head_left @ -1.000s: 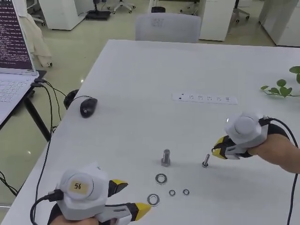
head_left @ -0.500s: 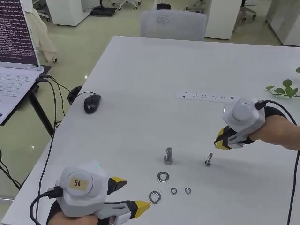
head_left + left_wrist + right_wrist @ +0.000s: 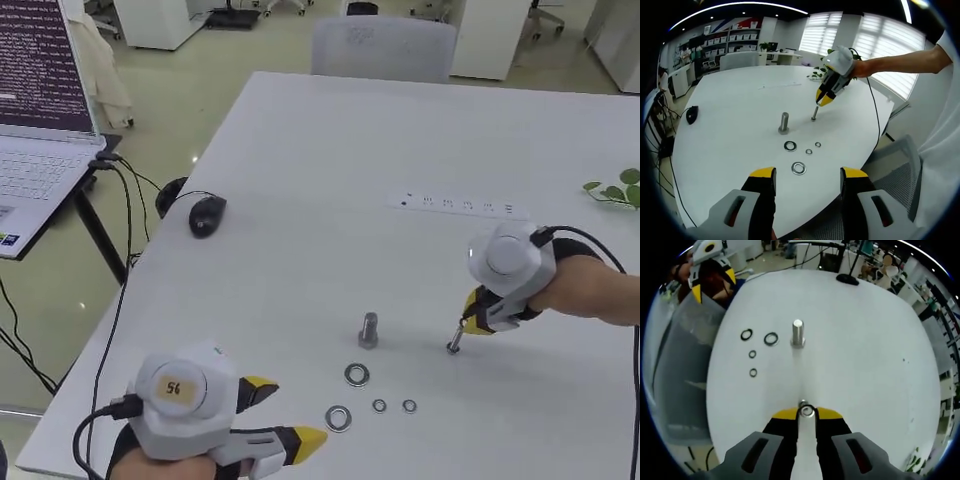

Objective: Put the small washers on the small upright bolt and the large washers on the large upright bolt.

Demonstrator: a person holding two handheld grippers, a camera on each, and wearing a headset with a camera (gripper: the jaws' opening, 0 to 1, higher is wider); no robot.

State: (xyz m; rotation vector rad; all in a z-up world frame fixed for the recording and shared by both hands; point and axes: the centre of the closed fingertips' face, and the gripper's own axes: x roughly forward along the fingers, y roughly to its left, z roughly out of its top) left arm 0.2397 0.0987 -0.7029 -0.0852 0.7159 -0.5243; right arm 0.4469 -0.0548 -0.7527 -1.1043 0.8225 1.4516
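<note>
White table (image 3: 300, 200), large bolt (image 3: 369, 330) upright, washers (image 3: 357, 375) flat

Mouse (image 3: 207, 215), power strip (image 3: 462, 207) on table (image 3: 300, 140); laptop (image 3: 30, 150), chair (image 3: 383, 48) nearby.

Your white table (image 3: 300, 150) carries a large bolt (image 3: 368, 330) and a small bolt (image 3: 455, 340), both upright. Near them lie two large washers (image 3: 356, 375) (image 3: 338, 417) and two small washers (image 3: 379, 405) (image 3: 409, 405). Farther off are a power strip (image 3: 462, 207) and a mouse (image 3: 207, 214).
</note>
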